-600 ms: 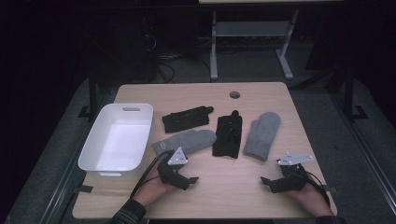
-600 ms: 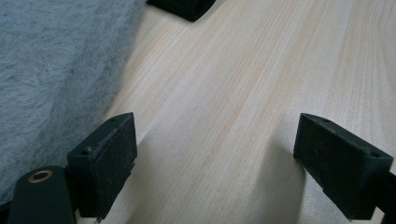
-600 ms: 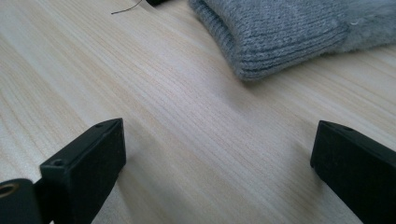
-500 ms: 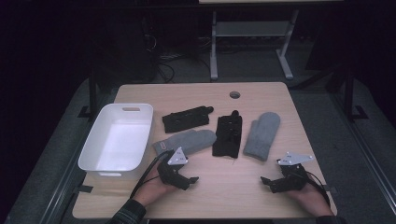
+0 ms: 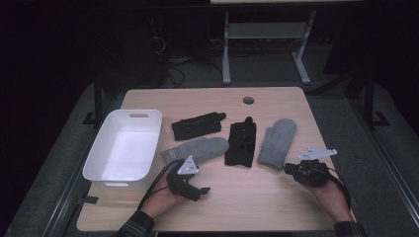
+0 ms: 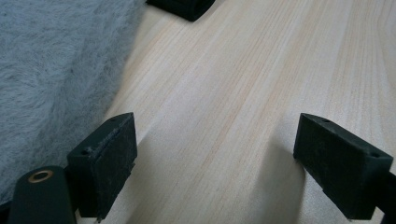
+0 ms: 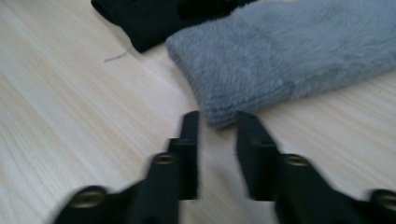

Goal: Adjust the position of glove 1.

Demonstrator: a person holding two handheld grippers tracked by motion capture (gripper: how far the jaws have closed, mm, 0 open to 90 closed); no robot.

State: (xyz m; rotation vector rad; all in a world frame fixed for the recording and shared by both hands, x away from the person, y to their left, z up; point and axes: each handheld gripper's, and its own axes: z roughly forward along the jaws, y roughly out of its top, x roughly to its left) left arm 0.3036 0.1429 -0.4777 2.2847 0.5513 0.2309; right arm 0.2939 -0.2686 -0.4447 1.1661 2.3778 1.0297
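counter (image 5: pixel 276 207): light wood, middle of the high view, with a small round hole near its far edge.
left gripper (image 5: pixel 197 190): lower left of centre in the high view, held in a hand; jaws wide apart over bare wood, nothing between them.
right gripper (image 5: pixel 290 169): lower right in the high view, held in a hand; jaws nearly closed, a narrow gap between them, gripping nothing; tips just short of the cuff of the right grey mitten.
left grey mitten (image 5: pixel 197 149): lies flat, centre left, just beyond the left gripper and beside the tub.
right grey mitten (image 5: pixel 277 143): lies flat, centre right; its cuff points toward the lower right of the frame.
black glove, upright (image 5: pixel 241 143): between the two grey mittens, touching the left one's tip.
black glove, slanted (image 5: pixel 196 126): upper centre left, just behind the left grey mitten.
white tub (image 5: pixel 148 143): left side of the counter, nothing in it.
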